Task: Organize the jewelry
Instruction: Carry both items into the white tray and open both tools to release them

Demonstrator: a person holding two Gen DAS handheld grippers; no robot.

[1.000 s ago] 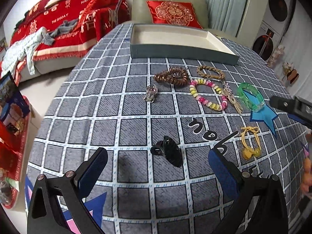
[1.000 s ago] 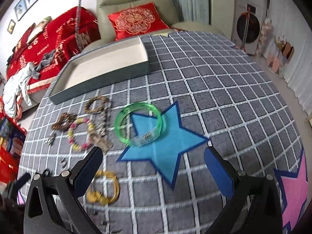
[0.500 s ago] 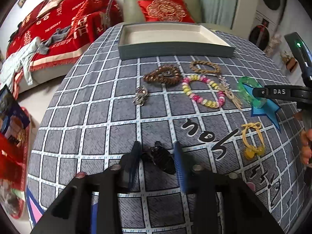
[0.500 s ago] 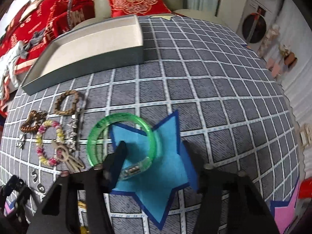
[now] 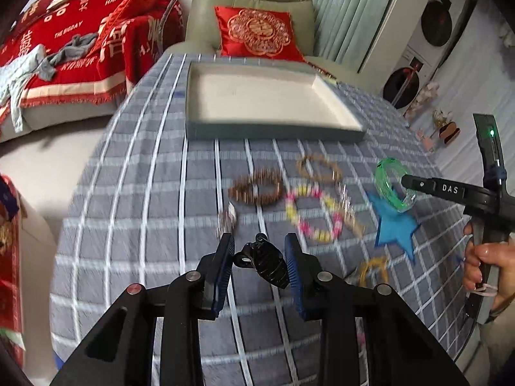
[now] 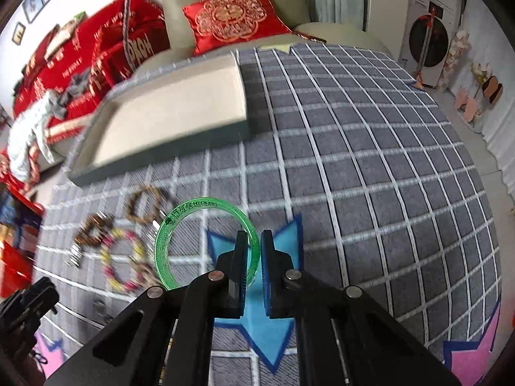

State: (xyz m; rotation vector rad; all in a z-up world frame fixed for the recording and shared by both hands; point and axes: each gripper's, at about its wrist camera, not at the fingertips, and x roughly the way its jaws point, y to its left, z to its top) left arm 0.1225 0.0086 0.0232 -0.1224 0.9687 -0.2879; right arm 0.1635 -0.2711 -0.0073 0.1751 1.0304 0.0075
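Left gripper [image 5: 258,257]: closed on black hair claw [image 5: 268,265], lifted above grid-patterned cloth [image 5: 145,225].
Silver charm [image 5: 227,220]: on cloth, just left of the claw tips.
Brown bead bracelet [image 5: 256,188]: flat on cloth, in front of tray.
Tray [image 5: 273,133]: shallow, pale interior, at far side of cloth.
Pink-yellow bead bracelet [image 5: 313,214]: flat, right of the brown one.
Right gripper [image 6: 254,270]: clamped on rim of green bangle [image 6: 180,222], raised over blue star patch [image 6: 267,328].
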